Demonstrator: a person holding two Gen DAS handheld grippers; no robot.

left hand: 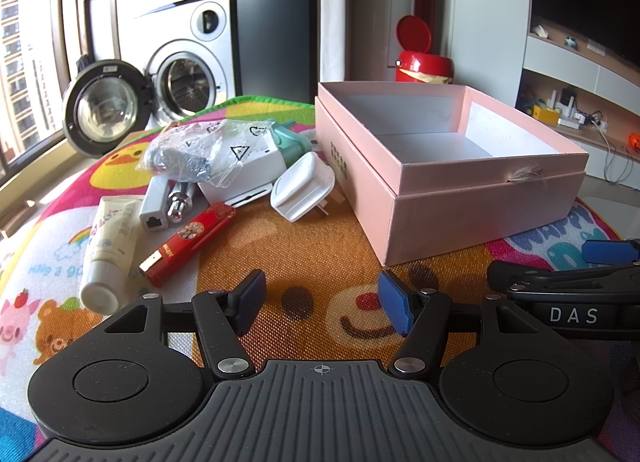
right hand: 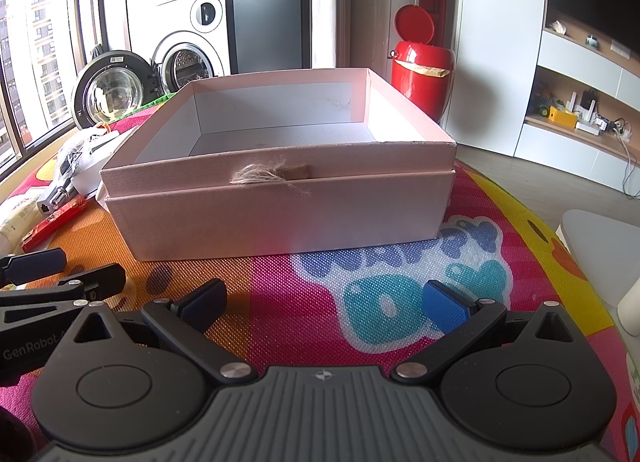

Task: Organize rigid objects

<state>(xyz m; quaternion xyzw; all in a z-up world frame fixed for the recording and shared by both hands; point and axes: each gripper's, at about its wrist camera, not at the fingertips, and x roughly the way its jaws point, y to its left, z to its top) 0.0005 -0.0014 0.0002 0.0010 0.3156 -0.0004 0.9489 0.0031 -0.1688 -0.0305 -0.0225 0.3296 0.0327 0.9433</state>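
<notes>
Cartoon-printed play mat (left hand: pixel 304 246) bearing an empty pink box (left hand: pixel 472 182) and, just left of it, a heap of small items.
Left gripper (left hand: pixel 320 302) and right gripper (right hand: pixel 324 302) both gape wide, holding nothing. White plug adapter (left hand: pixel 302 186) nearest the box: probably light, stiff, smooth; best pinched across its flat sides.

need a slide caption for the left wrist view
Open left claw faces a clutter pile beside an empty pink box on a colorful mat.
</notes>
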